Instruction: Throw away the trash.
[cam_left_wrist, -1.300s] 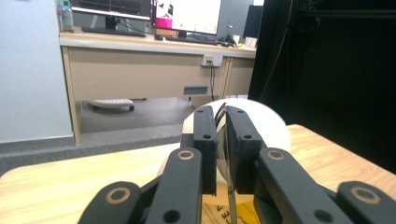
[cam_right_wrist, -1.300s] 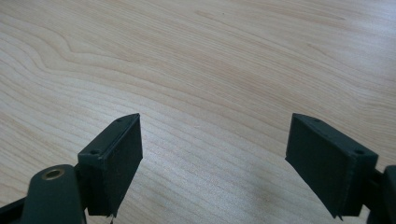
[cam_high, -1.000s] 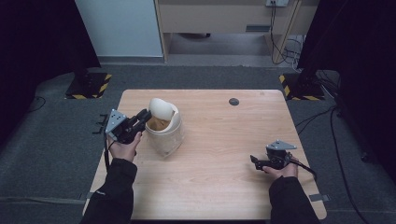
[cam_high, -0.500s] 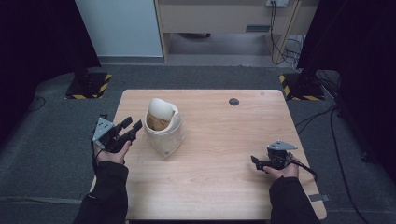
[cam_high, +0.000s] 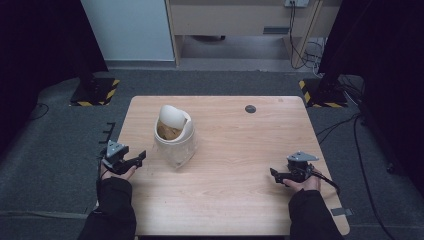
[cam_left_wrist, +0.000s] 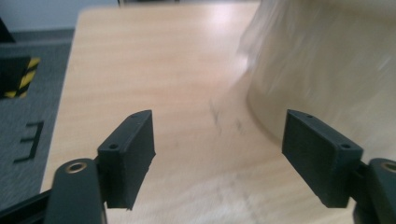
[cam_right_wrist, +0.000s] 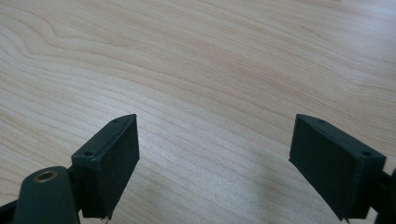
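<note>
High view has both grippers, left (cam_high: 134, 159) and right (cam_high: 278, 175), spread and empty near the table (cam_high: 240, 200) edges, seemingly parked clear of the bin (cam_high: 175, 137).

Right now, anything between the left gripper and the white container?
Nothing visible. The left gripper, jaws open, sits at the table's left edge, with bare wood between it and the white container. The left gripper view shows the same gap.

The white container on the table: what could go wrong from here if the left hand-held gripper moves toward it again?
1. The white container looks tall with its swing lid tilted open; a sideways push from the left hand-held gripper could probably tip it.
2. Brown contents sit near its opening, so tipping might spill them on the table.
3. The left gripper view is blurred, so aiming may be poor.
</note>
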